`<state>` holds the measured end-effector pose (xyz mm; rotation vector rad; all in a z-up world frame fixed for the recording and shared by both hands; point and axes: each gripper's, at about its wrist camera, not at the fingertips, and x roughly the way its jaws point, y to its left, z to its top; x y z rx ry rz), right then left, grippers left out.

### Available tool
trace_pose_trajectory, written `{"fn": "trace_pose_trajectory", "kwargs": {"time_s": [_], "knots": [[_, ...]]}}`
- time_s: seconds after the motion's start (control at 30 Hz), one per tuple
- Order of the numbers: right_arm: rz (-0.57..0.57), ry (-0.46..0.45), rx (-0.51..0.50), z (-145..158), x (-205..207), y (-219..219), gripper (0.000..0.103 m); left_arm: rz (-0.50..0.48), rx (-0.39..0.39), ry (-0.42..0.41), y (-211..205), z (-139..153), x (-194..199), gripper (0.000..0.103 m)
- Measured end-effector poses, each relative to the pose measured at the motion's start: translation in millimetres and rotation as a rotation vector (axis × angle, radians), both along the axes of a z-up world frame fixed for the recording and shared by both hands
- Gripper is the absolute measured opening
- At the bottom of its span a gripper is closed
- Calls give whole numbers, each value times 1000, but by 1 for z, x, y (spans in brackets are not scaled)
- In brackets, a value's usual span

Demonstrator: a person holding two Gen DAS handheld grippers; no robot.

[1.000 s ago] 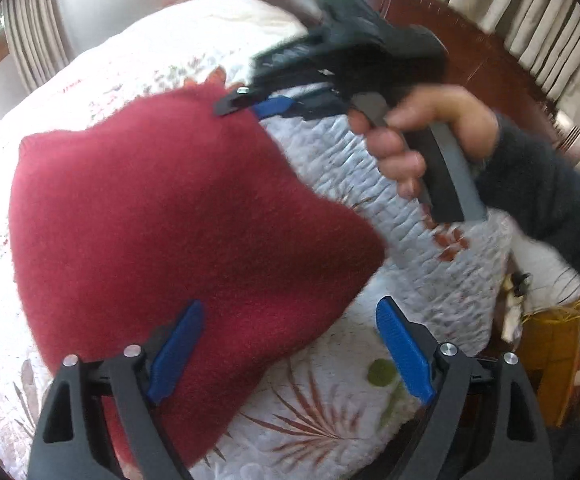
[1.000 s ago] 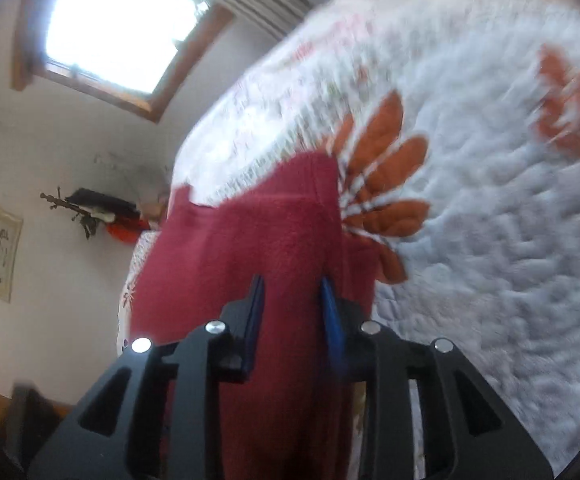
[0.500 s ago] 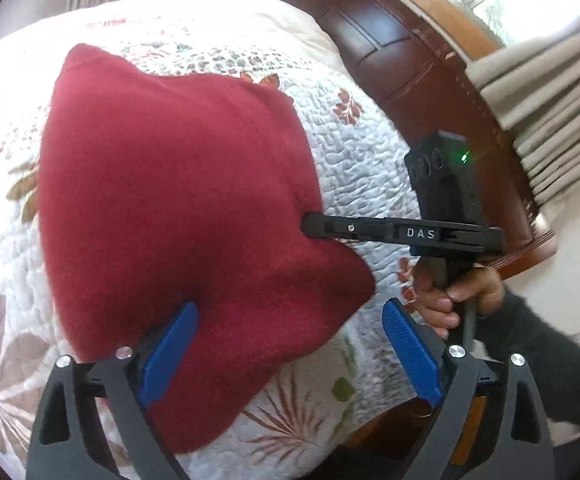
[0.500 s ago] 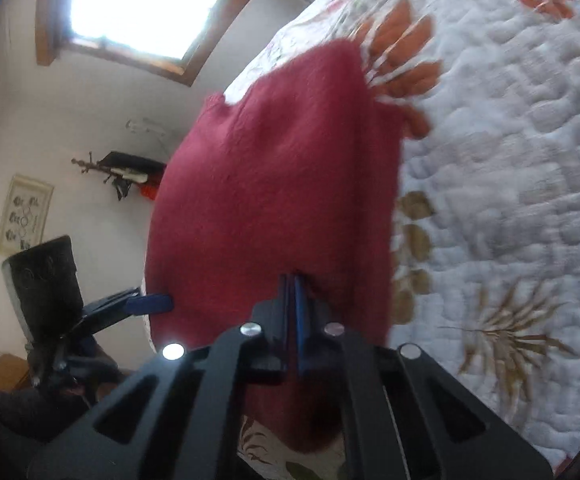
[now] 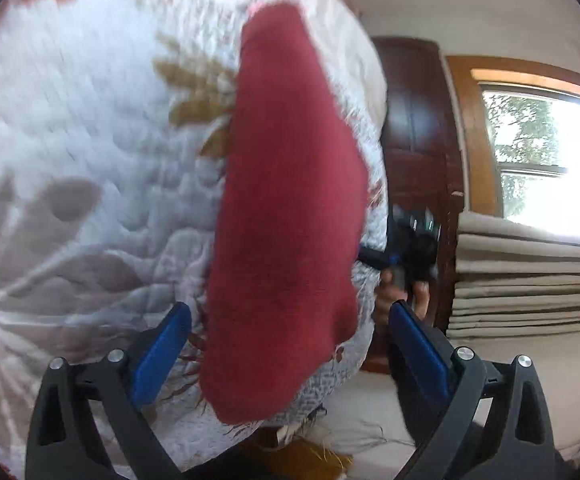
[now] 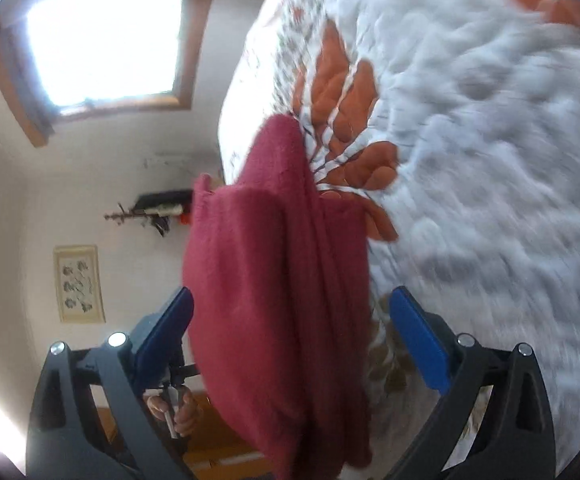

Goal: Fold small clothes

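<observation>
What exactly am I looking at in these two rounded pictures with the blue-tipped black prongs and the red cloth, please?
There is no robot here. A person holds a hand-operated gripper in each hand, and each gripper carries a wide-angle camera that looks forward along its two fingers. That is why the pictures are rounded and tilted.

In the left wrist view, the left gripper has its blue-padded fingers spread wide on either side of the red cloth. The cloth lies on a white quilted bedspread with leaf patterns. Behind the cloth you glimpse the other gripper, held in the person's hand.

In the right wrist view, the right gripper is also open. The same cloth sits between its fingers, bunched into folds, but is not clamped. Neither gripper holds anything right now. The job is folding small clothes.
</observation>
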<state>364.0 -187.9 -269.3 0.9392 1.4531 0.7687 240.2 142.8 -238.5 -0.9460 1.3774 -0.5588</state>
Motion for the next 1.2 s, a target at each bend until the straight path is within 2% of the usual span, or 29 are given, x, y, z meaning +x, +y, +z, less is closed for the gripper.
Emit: {"fn": "trace_pose_trajectory", "kwargs": {"time_s": [0.13,0.3,0.43,0.5,0.57,0.6,0.63,0.7,0.73,0.8,0.93,1.1,1.2], "knots": [[82,3,-34,-10,14,26,98,-59,-19,21,-17,-15,1,99],[129,-10,-9,-13,10,61,98,-36,-60,31,-15,-19,8,99],[130,-34,27,-13,17,74,98,-134,-67,37,-34,-22,8,99],[124,-47,36,-13,16,76,98,-155,-42,36,-42,-24,8,99],[121,-47,29,-14,15,78,96,-137,-24,57,-43,-28,10,92],[117,-46,23,-16,13,76,95,-129,-6,70,-46,-31,13,80],[114,-47,7,-14,13,77,91,-128,17,85,-47,-34,13,58],[114,-69,-21,-9,9,70,71,-110,-34,114,-44,-39,11,46],[108,-68,1,-6,6,67,49,-113,-34,114,-42,-38,11,43],[98,-72,14,2,5,64,38,-123,-36,106,-42,-30,11,40],[94,-124,-28,29,0,73,35,-131,-43,62,-34,-5,10,36],[95,-197,-2,72,-2,93,34,-117,-49,0,-6,35,4,35],[115,-253,25,104,-8,118,34,-106,-47,-65,22,69,-11,35]]}}
